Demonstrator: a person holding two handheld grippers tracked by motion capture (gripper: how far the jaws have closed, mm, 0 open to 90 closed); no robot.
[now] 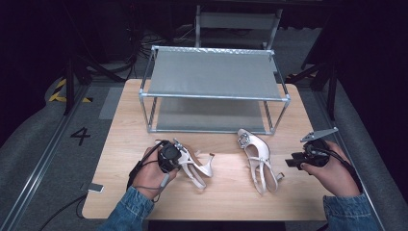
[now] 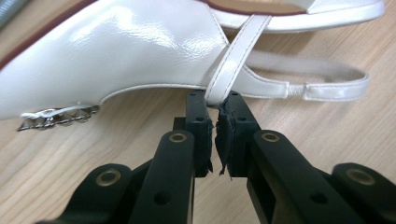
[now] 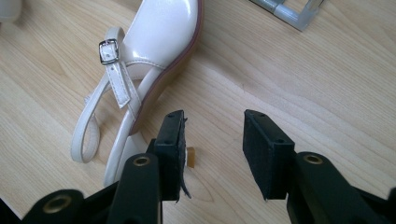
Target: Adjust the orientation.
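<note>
left hand-held gripper (image 2: 215,122) clamped on sandal strap (image 2: 233,56), tabletop

**Light wooden table with a rack and two shoes**

A rectangular table of pale wood grain (image 1: 226,192) carries everything. At its far half stands a two-tier metal-framed rack with grey fabric shelves (image 1: 211,77). Nearer the front edge lie two glossy cream-white strappy heeled shoes: the left shoe (image 1: 195,166) tipped on its side, the right shoe (image 1: 257,159) upright on its sole, toe towards the rack. The two shoes lie apart.
</note>
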